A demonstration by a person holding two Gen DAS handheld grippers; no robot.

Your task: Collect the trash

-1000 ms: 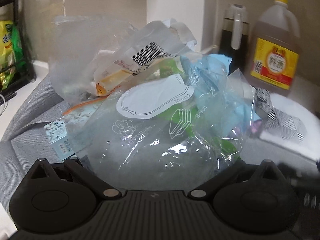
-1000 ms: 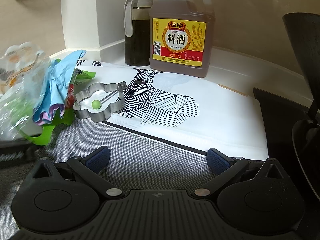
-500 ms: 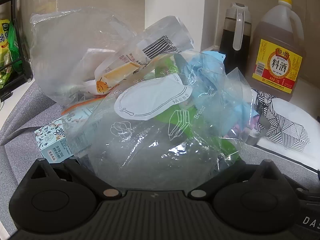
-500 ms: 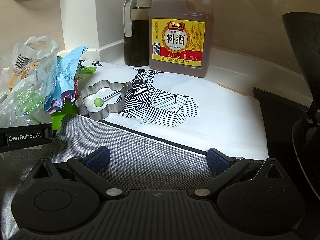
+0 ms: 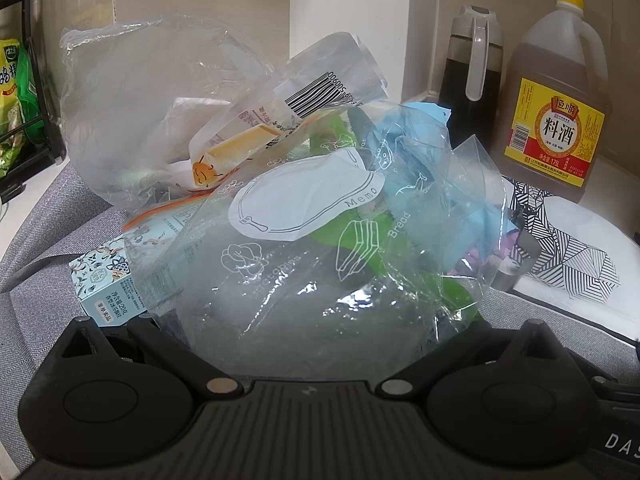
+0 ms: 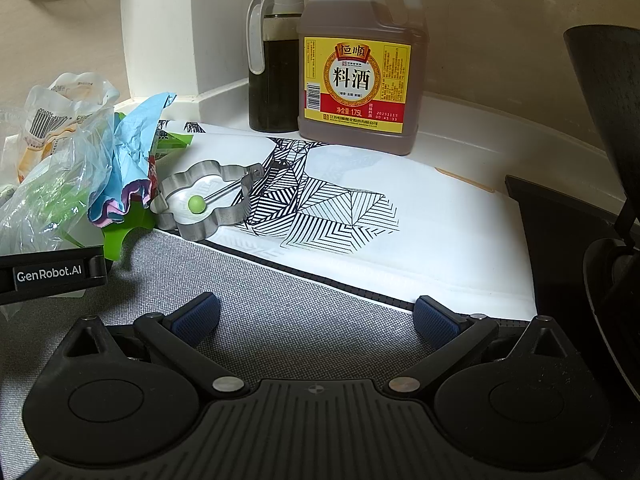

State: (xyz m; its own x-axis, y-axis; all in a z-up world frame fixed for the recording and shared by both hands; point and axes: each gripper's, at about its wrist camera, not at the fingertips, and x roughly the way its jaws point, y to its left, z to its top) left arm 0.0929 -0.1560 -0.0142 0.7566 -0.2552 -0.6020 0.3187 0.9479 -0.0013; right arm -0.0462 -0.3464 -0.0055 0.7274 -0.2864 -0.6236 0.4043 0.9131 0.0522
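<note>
Left wrist view, left to right.
- Wire rack (image 5: 28,92), 9 o'clock edge, holding green snack packets (image 5: 14,80).
- Grey fabric mat (image 5: 44,240) over the surface, under the trash.
- Small patterned carton (image 5: 106,280), 8 o'clock, lying on the mat, partly under the plastic.
- Large clear plastic bag (image 5: 132,100), 10 o'clock, crumpled, top of the heap.
- Barcode-printed wrapper (image 5: 320,92), 12 o'clock, resting on the heap.
- Clear zip bag (image 5: 304,272) printed "Memo" and "Bread", centre, covering green and blue scraps.
- Left tool (image 5: 312,344): fingertips hidden behind the zip bag; cannot tell whether they are apart or closed on it.
- Dark sauce dispenser (image 5: 472,92), 1 o'clock, upright.
- Cooking-wine jug (image 5: 556,116), 2 o'clock, upright, just beside the dispenser.

Right wrist view, left to right.
- Trash heap (image 6: 60,168), 9 o'clock, on the mat; blue crumpled paper (image 6: 124,160) at its right side.
- Flower-shaped steel egg mould (image 6: 204,204) with green knob, 10 o'clock, touching the heap, lying on the white cloth with black line pattern (image 6: 400,232).
- Right tool (image 6: 316,318): blue-padded fingers wide apart, nothing between them, above the mat at 6 o'clock.
- Black appliance (image 6: 608,200), 3 o'clock edge, partly cropped.
</note>
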